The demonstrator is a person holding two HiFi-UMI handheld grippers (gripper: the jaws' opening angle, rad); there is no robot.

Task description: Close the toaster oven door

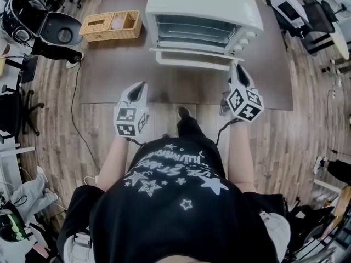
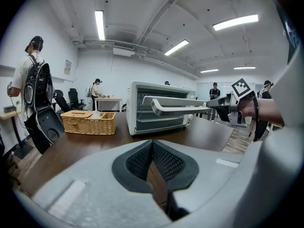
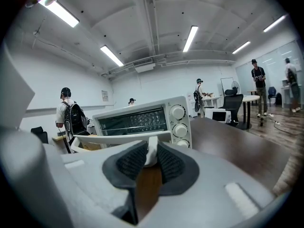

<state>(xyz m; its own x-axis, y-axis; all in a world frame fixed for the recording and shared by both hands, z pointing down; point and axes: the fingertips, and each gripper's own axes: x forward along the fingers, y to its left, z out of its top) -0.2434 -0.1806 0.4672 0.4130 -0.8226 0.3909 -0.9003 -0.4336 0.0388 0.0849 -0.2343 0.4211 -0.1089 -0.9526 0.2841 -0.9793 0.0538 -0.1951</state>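
A white toaster oven (image 1: 203,7) stands at the back of a brown table (image 1: 109,73), its door (image 1: 192,58) swung down and open toward me. My right gripper (image 1: 236,66) is shut on the right end of the door handle (image 1: 186,64). In the right gripper view, a piece of the white handle (image 3: 118,137) sits pinched between the dark pads (image 3: 168,163). The left gripper view shows the handle (image 2: 175,109) raised off the table with the right gripper (image 2: 216,103) on its end. My left gripper (image 1: 142,85) hovers over the table's front edge, shut and empty.
A wicker basket (image 1: 109,25) sits on the table left of the oven. Office chairs and a bag (image 1: 49,29) crowd the floor at the left. A person with a backpack (image 2: 33,89) stands beside the table, and others stand further back.
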